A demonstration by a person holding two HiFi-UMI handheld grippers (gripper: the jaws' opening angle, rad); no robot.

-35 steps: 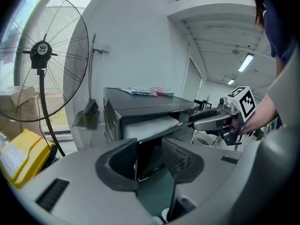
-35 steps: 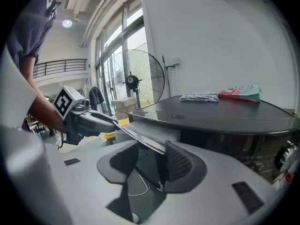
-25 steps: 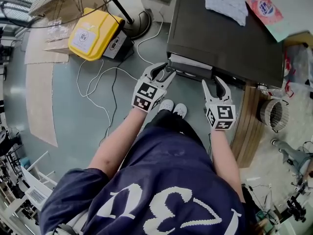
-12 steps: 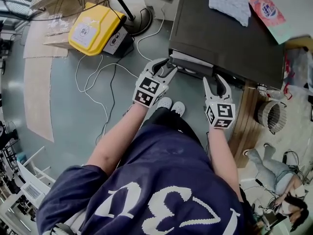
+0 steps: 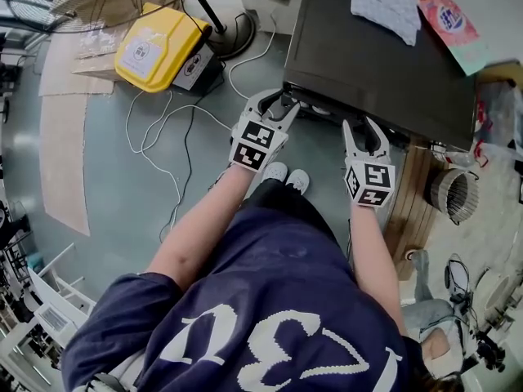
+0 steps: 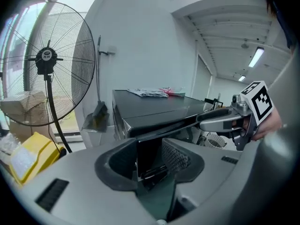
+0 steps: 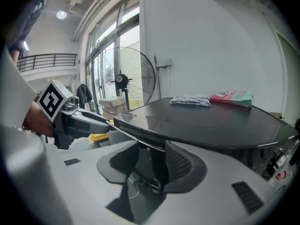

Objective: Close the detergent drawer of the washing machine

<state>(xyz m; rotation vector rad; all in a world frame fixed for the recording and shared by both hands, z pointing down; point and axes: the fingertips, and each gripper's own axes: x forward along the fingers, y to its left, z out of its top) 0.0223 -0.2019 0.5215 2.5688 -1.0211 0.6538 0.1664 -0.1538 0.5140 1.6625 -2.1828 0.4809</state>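
The dark washing machine (image 5: 376, 51) fills the upper right of the head view. Its detergent drawer (image 5: 317, 109) lies at the front top left, drawn in close to the machine's front; whether it is flush I cannot tell. My left gripper (image 5: 278, 104) stands open with its tips against the drawer's left end. In the left gripper view the dark drawer front (image 6: 149, 151) sits between the spread jaws of the left gripper (image 6: 150, 168). My right gripper (image 5: 364, 129) is open at the machine's front edge, right of the drawer. Its jaws have just closed a little, gripping nothing; the machine's edge (image 7: 154, 163) lies between them.
A yellow case (image 5: 159, 47), a fan's base (image 5: 229, 35) and loose white cables (image 5: 159, 137) lie on the floor to the left. A cloth (image 5: 382, 2) and a pink packet (image 5: 445, 15) rest on the machine. A ribbed hose (image 5: 453, 190) sits at the right.
The drawer's pale edge stuck out from the machine before; now it is pushed in. My left gripper has followed it towards the machine, and the right gripper has edged closer too.
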